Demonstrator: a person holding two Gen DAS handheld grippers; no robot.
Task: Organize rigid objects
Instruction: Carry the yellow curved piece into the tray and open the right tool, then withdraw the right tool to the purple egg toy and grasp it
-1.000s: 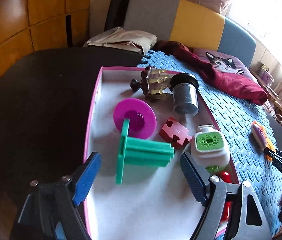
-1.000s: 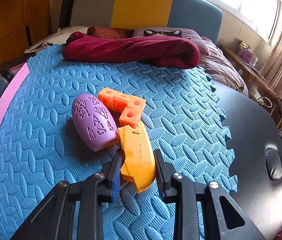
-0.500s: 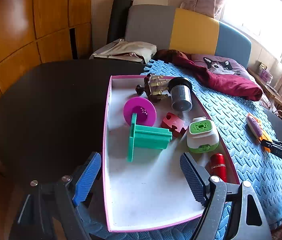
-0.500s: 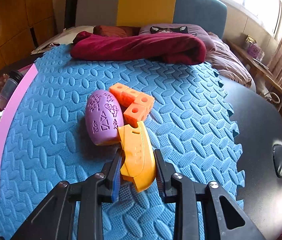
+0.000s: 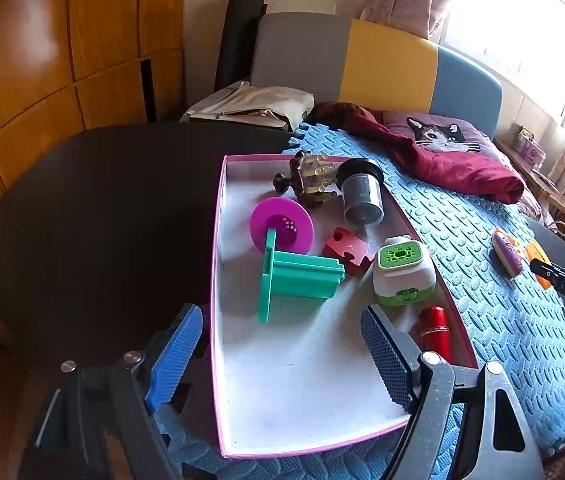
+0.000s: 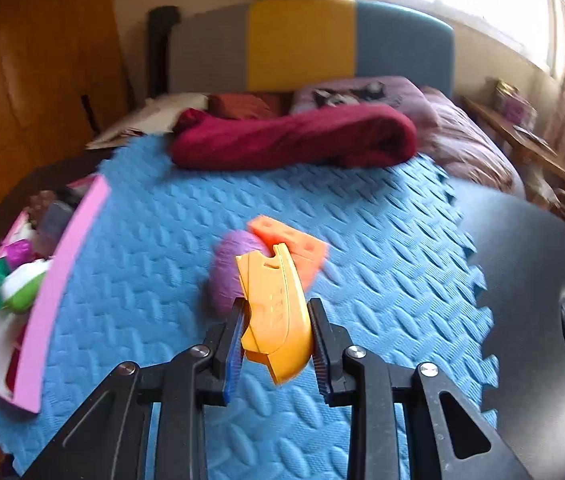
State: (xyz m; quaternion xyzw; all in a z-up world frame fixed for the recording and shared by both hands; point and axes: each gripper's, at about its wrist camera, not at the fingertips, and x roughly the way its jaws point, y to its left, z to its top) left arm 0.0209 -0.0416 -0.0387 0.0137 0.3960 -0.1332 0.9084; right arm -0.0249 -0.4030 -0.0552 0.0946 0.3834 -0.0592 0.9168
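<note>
My right gripper [image 6: 276,338] is shut on a yellow-orange curved plastic piece [image 6: 276,312], held clear above the blue foam mat [image 6: 142,272]. Behind it on the mat lie a purple egg-shaped toy [image 6: 228,268] and an orange block piece [image 6: 296,246]. My left gripper [image 5: 282,354] hangs open and empty over the near end of the pink-rimmed box [image 5: 218,240]. Inside the box are a green bracket [image 5: 298,278], a magenta disc [image 5: 282,228], a red puzzle piece [image 5: 346,250], a white-and-green cube [image 5: 400,270], a red cylinder [image 5: 434,332], a dark cup [image 5: 360,194] and a brown spiky toy [image 5: 310,180].
The box's pink rim [image 6: 70,256] lies at the left in the right wrist view. A maroon cloth [image 6: 294,138] and a cat pillow [image 5: 438,138] rest at the mat's far end. Dark table surface [image 5: 102,220] flanks the mat. A padded headboard [image 5: 362,64] stands behind.
My right gripper has lifted the yellow-orange piece off the mat, away from the purple toy and orange block. My left gripper drew back from the box, showing more of it.
</note>
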